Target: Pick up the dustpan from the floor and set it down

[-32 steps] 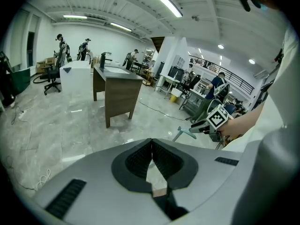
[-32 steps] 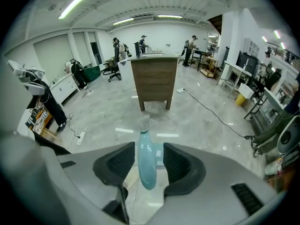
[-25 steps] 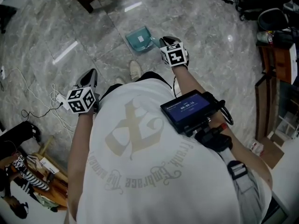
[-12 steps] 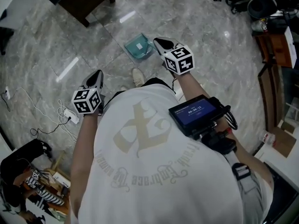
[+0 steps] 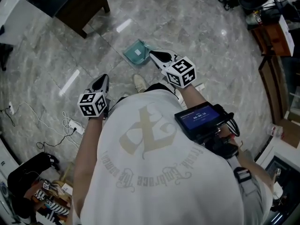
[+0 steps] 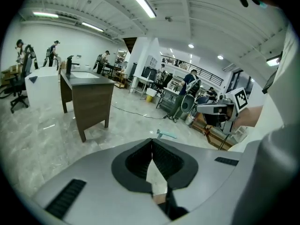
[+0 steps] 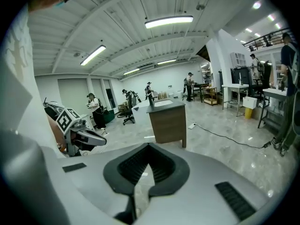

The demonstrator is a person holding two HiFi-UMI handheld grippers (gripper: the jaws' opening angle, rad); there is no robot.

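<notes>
- The dustpan (image 5: 136,52) lies flat on the floor (image 5: 206,36), a little way in front of the person's shoe (image 5: 138,82).
- The right claw (image 5: 153,55) is by the dustpan's right edge. It is closed tight, with nothing in it.
- The left claw (image 5: 104,78) is closed and empty too, off to the side.
- This could be before a pick-up or after a put-down. I can't tell which.
- If the right claw goes down while closed, I think it would bump the dustpan and push it across the shiny floor.
- If it grabs only a thin edge, the dustpan may tip and slip out.
- The shoe is near. A step could kick the dustpan away.
</notes>
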